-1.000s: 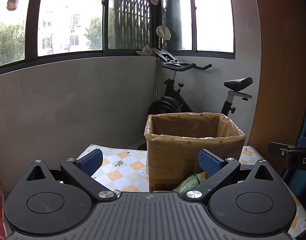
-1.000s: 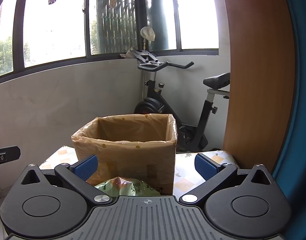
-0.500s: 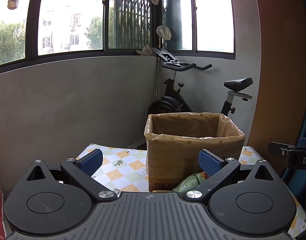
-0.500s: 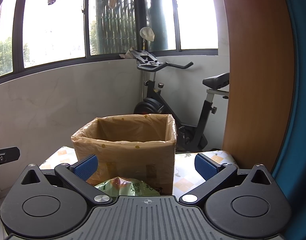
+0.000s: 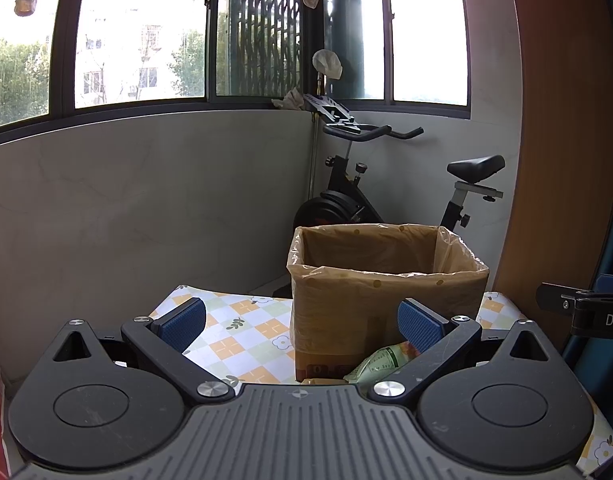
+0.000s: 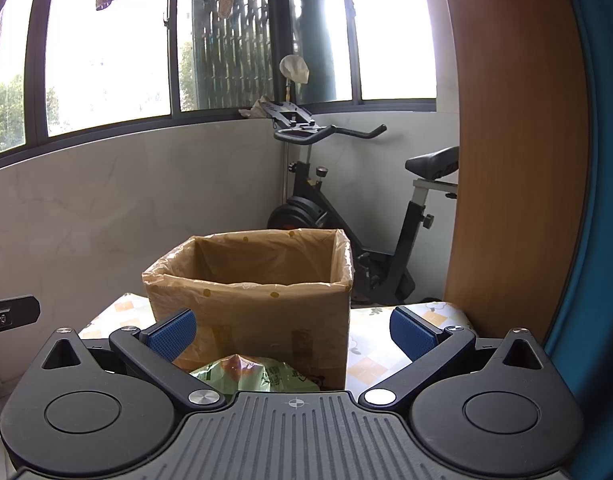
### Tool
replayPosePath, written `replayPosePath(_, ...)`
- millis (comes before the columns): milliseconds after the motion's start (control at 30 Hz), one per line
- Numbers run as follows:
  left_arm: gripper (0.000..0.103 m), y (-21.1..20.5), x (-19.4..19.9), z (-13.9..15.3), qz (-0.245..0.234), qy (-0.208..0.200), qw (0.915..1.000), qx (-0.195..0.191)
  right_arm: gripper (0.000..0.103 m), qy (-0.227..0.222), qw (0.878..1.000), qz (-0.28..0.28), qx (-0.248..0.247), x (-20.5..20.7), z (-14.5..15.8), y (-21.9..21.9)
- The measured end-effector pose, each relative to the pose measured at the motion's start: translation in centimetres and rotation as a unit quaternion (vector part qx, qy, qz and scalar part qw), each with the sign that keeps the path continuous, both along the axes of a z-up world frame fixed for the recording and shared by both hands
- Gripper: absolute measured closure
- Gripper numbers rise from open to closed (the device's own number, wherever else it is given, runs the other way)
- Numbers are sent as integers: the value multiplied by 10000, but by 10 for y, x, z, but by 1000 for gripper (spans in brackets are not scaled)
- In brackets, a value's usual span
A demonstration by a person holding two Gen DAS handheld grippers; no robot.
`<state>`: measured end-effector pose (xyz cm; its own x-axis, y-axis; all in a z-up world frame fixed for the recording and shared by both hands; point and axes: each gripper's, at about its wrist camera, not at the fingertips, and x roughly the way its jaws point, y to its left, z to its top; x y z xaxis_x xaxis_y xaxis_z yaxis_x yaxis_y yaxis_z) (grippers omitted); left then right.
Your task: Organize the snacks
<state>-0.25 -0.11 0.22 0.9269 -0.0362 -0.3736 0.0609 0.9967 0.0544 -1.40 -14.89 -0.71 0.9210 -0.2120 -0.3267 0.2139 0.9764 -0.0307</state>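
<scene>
Green snack bag [image 6: 252,376] lies on the table [image 5: 242,340] against the lined box [image 6: 250,300], right under the wide-open right hand-held gripper [image 6: 292,330]; left hand-held gripper [image 5: 302,322], also wide, sits farther off.

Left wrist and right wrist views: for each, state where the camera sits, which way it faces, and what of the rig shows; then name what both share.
Left wrist: on the left gripper, facing forward; fingers open, right gripper's tip at right edge.
Right wrist: on the right gripper, facing forward; fingers open.
Shared: lined cardboard box, green snack bag, exercise bike.
</scene>
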Motion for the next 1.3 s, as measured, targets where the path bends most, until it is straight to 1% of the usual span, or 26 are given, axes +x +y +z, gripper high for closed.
replayPosePath(800,0,1,-1,-1,9,21,10000,-55,0,-12,10000,-5,2,0,-1,0)
replayPosePath(967,0,3,-1,-1,-18,17,9998,-204,0,-19,10000,-13,4,0,-1,0)
replayPosePath(1033,0,4,0,-3,5,22,9998,-180,0,-56,10000,-14,25,1,-1,0)
replayPosePath(1133,0,2,6,-9,163,53,9998,-48,0,-88,9999,24,44,2,-4,-2)
replayPosePath(1200,0,4,12,-16,337,74,9994,55,0,-288,9996,72,17,1,-7,-3)
replayPosePath(1233,0,6,15,-19,410,71,9991,77,0,-476,9988,101,6,2,-11,-5)
replayPosePath(1300,0,8,21,-27,471,-7,9988,154,0,-847,9964,-11,-28,5,-19,-6)
